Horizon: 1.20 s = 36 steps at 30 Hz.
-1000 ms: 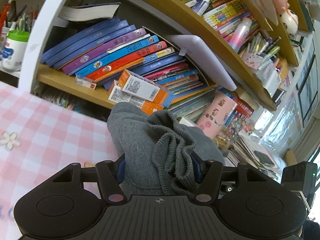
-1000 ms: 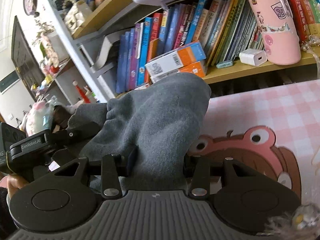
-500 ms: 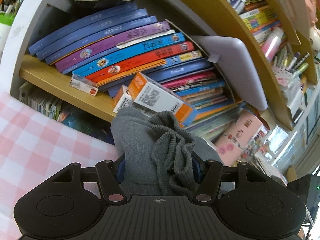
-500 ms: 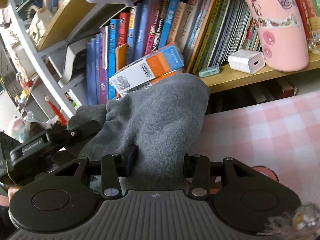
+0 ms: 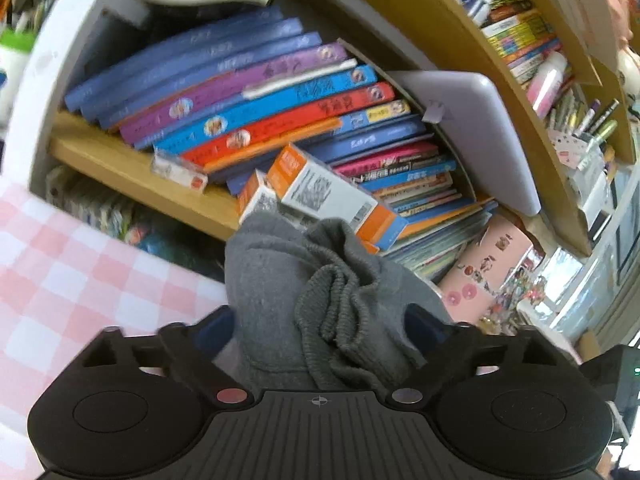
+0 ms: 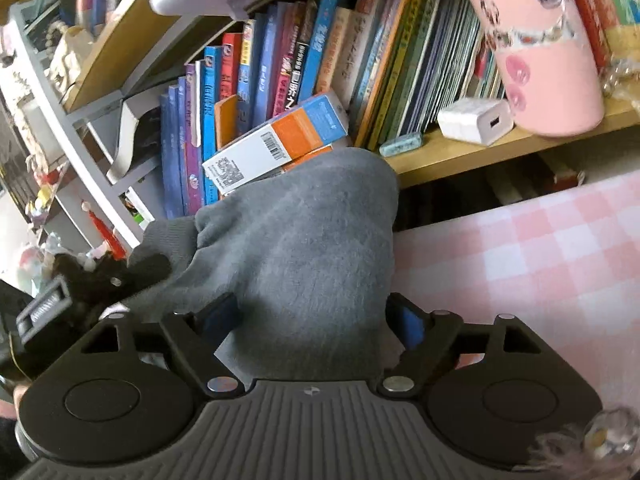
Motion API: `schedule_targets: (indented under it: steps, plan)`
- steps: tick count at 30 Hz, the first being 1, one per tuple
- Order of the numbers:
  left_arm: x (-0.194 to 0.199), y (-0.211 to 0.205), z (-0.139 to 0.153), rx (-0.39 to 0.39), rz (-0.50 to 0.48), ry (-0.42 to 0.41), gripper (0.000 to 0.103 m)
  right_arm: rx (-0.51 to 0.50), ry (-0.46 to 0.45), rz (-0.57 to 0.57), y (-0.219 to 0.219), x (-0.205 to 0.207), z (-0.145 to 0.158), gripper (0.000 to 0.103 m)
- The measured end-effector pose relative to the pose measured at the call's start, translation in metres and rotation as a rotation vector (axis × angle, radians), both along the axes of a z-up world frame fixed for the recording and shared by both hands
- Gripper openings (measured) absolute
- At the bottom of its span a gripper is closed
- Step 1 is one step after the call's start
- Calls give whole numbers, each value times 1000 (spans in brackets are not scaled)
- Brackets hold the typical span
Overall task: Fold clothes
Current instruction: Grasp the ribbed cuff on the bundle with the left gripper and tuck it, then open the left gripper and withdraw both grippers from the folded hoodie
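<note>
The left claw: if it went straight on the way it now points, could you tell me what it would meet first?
The grey garment, bunched between the just-opened jaws of the left claw. Beyond it, likely the orange and white box on the wooden shelf, though depth is unclear.

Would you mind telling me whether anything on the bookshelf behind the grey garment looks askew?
Yes: two orange-and-white boxes lie tilted across the standing books, and a silver laptop leans slanted against them.
</note>
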<state>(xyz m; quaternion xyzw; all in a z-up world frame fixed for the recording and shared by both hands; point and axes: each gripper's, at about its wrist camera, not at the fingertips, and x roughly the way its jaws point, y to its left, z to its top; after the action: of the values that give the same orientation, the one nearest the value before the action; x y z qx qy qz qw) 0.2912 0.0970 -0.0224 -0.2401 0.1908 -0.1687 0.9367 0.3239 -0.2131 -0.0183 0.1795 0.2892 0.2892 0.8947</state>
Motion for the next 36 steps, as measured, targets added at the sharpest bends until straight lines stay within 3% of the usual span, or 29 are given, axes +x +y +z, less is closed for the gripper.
schedule_targets:
  steps: [11, 19, 25, 29, 36]
  plan:
    - [-68, -7, 16, 64, 55, -59, 101, -17, -50, -76, -20, -65, 6, 85]
    - [-117, -34, 22, 188, 139, -53, 101, -188, -166, -127, -5, -126, 17, 88]
    - [-145, -57, 26, 309, 125, -77, 103, -346, -259, -148, 10, -164, 20, 92]
    - [-156, -67, 26, 388, 134, -84, 103, -374, -278, -157, 14, -179, 19, 97]
    - [-166, -67, 26, 401, 179, -90, 103, -423, -315, -209, 16, -186, 19, 101]
